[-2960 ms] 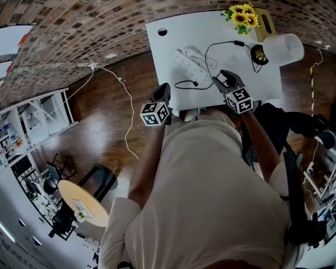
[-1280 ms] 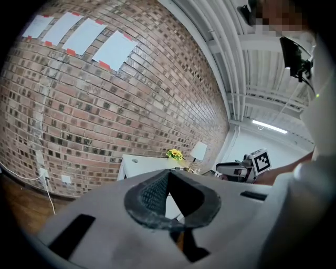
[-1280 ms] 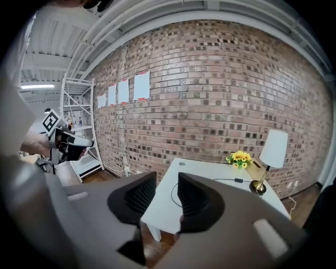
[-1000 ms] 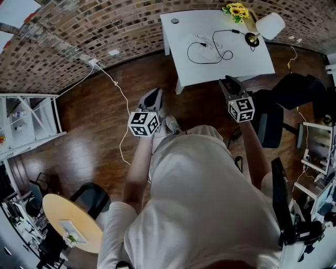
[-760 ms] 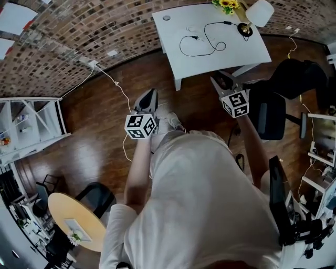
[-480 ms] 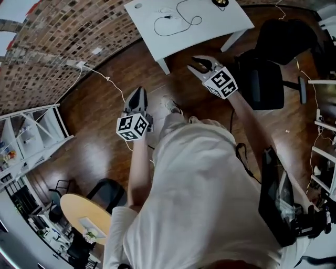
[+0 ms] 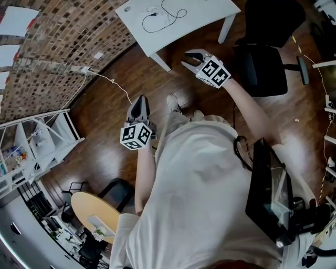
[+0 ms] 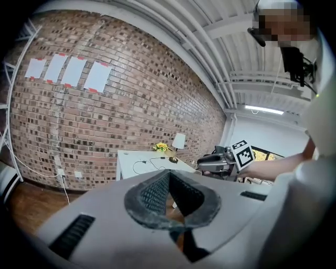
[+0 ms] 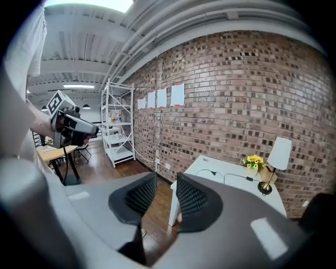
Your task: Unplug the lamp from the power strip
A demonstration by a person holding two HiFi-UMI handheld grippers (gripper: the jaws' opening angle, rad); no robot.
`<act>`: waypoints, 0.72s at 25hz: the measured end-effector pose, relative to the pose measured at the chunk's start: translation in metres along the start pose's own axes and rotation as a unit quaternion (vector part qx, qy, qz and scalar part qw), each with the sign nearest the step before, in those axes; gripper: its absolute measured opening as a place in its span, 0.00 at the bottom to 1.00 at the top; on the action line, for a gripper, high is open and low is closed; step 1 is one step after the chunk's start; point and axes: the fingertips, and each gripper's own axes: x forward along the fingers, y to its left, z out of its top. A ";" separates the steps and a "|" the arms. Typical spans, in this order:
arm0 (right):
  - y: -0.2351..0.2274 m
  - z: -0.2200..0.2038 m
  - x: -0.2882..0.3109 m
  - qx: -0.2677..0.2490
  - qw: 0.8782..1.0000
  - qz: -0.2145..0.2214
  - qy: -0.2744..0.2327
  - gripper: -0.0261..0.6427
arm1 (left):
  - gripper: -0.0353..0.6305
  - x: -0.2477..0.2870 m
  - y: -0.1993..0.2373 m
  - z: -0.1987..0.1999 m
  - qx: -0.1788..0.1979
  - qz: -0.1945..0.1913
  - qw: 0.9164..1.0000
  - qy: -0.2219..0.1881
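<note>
I hold both grippers out in front of me over the wood floor (image 7: 105,152), short of the white table (image 7: 207,11). The left gripper (image 7: 140,100) is farther back from the table, pointing ahead and slightly down. Its fingers are pressed together at the tips, with nothing between them. My right arm stretches further, so the right gripper (image 7: 188,58) sits just off the table's near edge, tilted down. Its fingers are spread, and only floor and a table leg show in the gap.

The lamp (image 9: 276,157) stands well beyond both grippers at the table's far right corner, just beside the sunflowers (image 9: 254,160) and close to the brick wall (image 9: 236,79). Its black cord (image 7: 164,16) loops loosely across the tabletop. I cannot make out the power strip from here.

Bare floor lies open up to the table's front. A black office chair (image 7: 262,58) crowds the table's right side, and a shelf rack (image 7: 37,142) stands well left of the table.
</note>
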 end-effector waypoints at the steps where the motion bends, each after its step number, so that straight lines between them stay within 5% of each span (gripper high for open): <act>1: 0.003 0.001 -0.002 0.000 1.000 -0.001 -0.001 0.20 | 0.06 -0.005 0.000 -0.001 0.001 0.003 1.000 0.000; 12: 0.036 0.028 -0.024 -0.006 0.999 -0.030 -0.029 0.20 | 0.06 -0.023 0.027 -0.015 -0.007 0.005 1.000 0.003; 18: 0.049 0.042 -0.033 0.027 0.996 -0.074 -0.052 0.19 | 0.06 -0.043 0.078 0.001 -0.036 0.001 0.999 -0.009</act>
